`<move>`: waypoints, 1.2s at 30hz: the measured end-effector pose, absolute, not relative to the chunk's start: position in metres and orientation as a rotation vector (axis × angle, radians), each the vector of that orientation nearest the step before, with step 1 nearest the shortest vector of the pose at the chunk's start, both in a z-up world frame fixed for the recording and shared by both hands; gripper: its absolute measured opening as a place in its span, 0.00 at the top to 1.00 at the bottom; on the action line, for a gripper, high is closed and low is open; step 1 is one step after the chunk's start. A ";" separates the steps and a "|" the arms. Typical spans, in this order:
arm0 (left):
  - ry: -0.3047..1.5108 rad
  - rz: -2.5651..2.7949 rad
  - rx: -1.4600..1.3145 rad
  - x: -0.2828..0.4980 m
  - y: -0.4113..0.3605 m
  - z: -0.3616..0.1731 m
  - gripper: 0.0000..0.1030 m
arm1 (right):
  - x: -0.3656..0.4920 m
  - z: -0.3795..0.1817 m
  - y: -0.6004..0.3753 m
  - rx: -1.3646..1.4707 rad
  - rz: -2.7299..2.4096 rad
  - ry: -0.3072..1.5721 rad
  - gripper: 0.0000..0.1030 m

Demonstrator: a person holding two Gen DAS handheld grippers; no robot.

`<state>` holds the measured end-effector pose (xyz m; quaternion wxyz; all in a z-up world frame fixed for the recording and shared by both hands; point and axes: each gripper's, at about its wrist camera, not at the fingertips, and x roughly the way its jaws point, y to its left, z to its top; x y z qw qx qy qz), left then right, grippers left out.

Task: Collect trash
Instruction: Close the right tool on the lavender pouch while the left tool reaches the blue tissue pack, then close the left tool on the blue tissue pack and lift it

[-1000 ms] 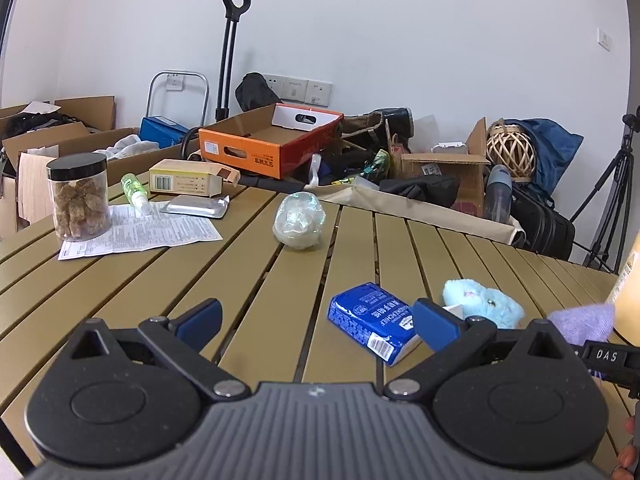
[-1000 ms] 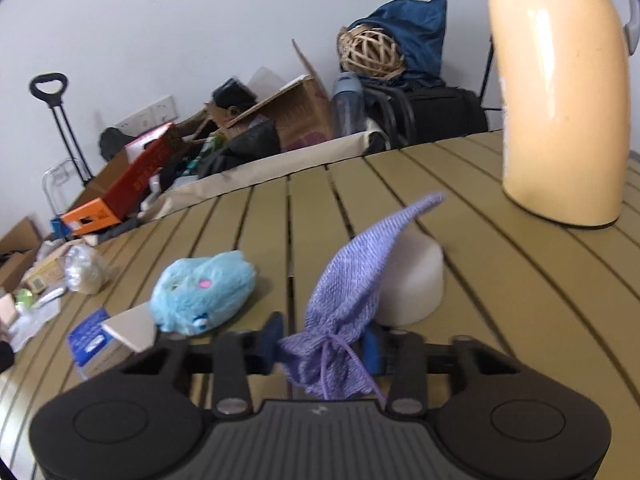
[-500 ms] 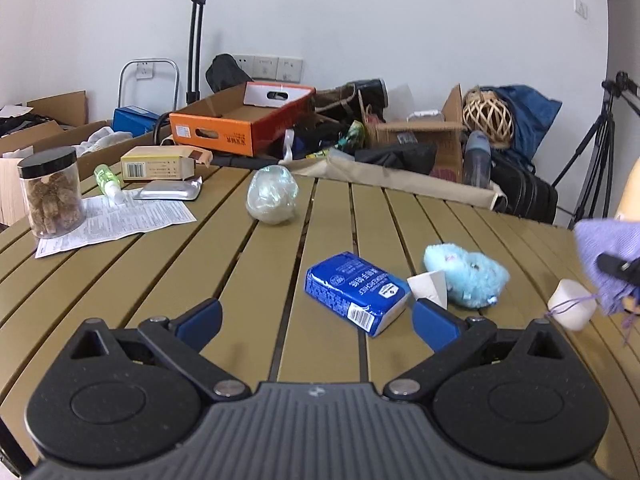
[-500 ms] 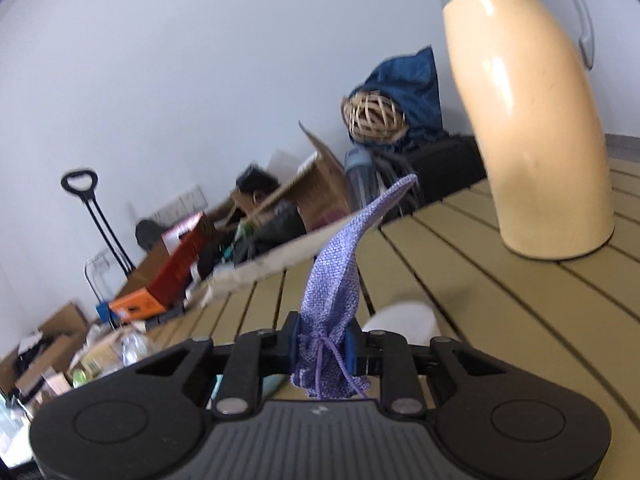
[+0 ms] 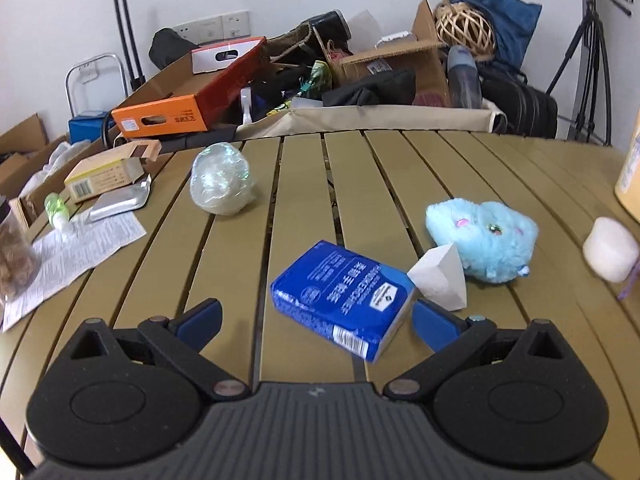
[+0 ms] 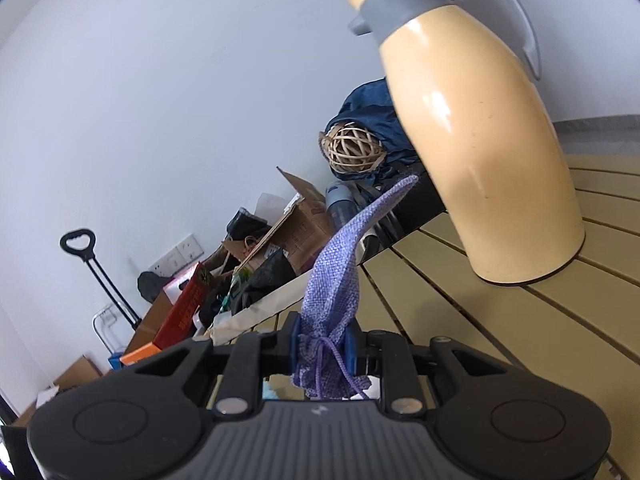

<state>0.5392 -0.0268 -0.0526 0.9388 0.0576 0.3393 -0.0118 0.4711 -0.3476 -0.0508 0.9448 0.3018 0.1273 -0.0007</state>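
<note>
My right gripper [image 6: 322, 345] is shut on a small purple drawstring pouch [image 6: 340, 272], held up off the slatted table [image 6: 520, 344] with its tip pointing up. My left gripper [image 5: 316, 320] stands open just above the table, its blue pads either side of a blue tissue pack [image 5: 340, 296]; the pads are apart from the pack. A folded white paper scrap [image 5: 440, 274] lies against the pack's right end. A crumpled clear plastic ball [image 5: 221, 179] sits farther back, and a white lump [image 5: 610, 249] lies at the right edge.
A blue plush toy [image 5: 482, 240] lies right of the scrap. A printed sheet [image 5: 72, 248], a cardboard carton [image 5: 106, 174], a foil pouch [image 5: 120, 204] and a small green bottle [image 5: 56, 210] crowd the left side. A tall yellow thermos [image 6: 476, 148] stands near the pouch. Boxes and bags pile up behind the table.
The left gripper has swung right and closer to the tissue pack, which now sits between its open pads. The right gripper closed fully on the pouch, lifted it off the table and tilted up.
</note>
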 end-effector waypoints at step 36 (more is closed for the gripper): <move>0.676 0.027 0.061 0.531 -0.033 -0.031 0.20 | 0.450 -0.041 -0.364 0.710 0.070 0.241 0.80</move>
